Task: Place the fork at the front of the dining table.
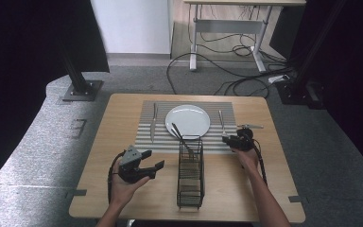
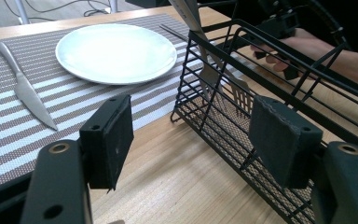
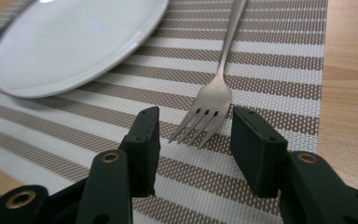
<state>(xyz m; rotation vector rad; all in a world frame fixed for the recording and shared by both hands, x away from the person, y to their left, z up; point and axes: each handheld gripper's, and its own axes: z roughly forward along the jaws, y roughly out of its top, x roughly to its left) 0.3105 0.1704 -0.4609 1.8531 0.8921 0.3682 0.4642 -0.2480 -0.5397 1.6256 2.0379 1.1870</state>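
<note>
1. My right tongs (image 3: 193,135) hang wide open and empty just above the striped mat (image 3: 279,65), jaws either side of a fork's (image 3: 214,95) prongs without touching.
2. The fork lies flat, right of the white plate (image 3: 74,42). I judge it light, stiff and slippery; the narrow neck behind the prongs looks the best place to pinch.
3. My left tongs (image 2: 191,135) are open and empty beside a wire basket (image 2: 279,88) on the bench (image 2: 177,177).
4. The fork's handle end is cut off; the cutlery in the basket is partly hidden by wires.
</note>
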